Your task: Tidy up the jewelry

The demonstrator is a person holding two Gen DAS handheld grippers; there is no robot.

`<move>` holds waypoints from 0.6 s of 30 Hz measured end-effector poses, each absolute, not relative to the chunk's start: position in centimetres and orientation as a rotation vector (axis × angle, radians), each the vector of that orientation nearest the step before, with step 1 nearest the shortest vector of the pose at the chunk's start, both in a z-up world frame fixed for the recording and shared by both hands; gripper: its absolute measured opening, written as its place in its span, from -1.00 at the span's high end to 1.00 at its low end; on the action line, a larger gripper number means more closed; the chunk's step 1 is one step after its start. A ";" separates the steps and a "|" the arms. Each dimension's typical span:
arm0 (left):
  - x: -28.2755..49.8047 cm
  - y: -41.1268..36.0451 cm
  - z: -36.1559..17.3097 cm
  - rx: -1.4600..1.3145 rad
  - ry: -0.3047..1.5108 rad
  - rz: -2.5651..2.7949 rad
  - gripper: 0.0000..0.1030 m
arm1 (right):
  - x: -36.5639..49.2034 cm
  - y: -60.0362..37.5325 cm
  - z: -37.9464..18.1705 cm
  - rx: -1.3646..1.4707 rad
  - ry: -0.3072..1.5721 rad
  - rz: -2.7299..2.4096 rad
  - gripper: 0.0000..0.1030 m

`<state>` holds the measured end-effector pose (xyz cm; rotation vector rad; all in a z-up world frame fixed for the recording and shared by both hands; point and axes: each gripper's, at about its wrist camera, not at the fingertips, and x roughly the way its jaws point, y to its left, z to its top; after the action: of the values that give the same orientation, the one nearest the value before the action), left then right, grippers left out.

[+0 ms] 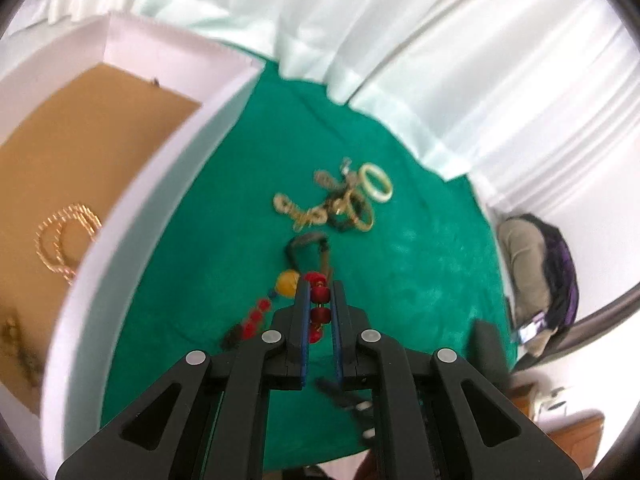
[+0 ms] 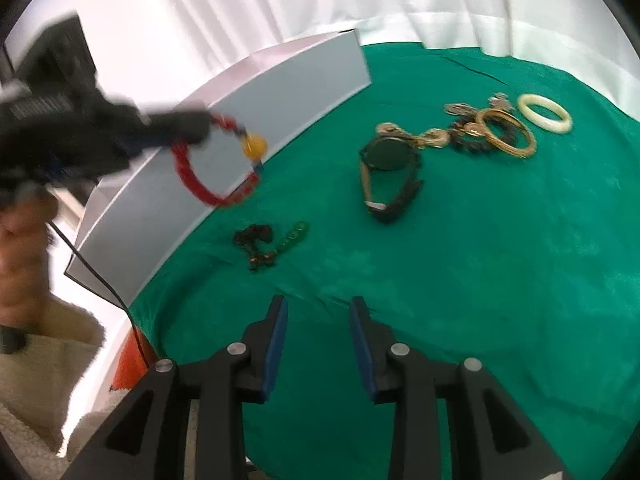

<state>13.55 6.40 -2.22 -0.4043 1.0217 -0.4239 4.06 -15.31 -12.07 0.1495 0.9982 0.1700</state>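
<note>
My left gripper is shut on a red bead bracelet with a yellow bead. In the right wrist view the left gripper holds the bracelet in the air beside the white box. The box has a brown floor with a gold chain lying in it. My right gripper is open and empty above the green cloth. A wristwatch, gold bangles, a white bangle and a dark beaded piece lie on the cloth.
White drapery hangs behind the round table. A tangle of gold chains lies mid-table. A bag sits off the table's right edge. A black cable runs by the box's near corner.
</note>
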 end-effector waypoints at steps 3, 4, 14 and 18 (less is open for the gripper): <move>13.3 7.2 -0.8 -0.413 0.987 -0.403 0.86 | 5.2 -14.1 -12.1 0.125 0.989 0.184 0.05; 13.3 7.3 -0.5 -0.412 0.978 -0.395 0.86 | 5.8 -13.4 -12.0 0.118 0.981 0.205 0.05; 11.2 11.7 1.6 -0.368 0.926 -0.243 0.86 | 11.4 -6.5 -15.4 -0.210 1.012 0.254 0.72; 10.0 15.3 2.9 -0.357 0.902 -0.165 0.86 | 11.5 -8.1 -12.3 -0.059 1.018 0.273 0.72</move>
<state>10.02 15.33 2.86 -0.3566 0.9019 -0.1651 11.47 -8.07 -12.29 -0.0595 1.0182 0.2734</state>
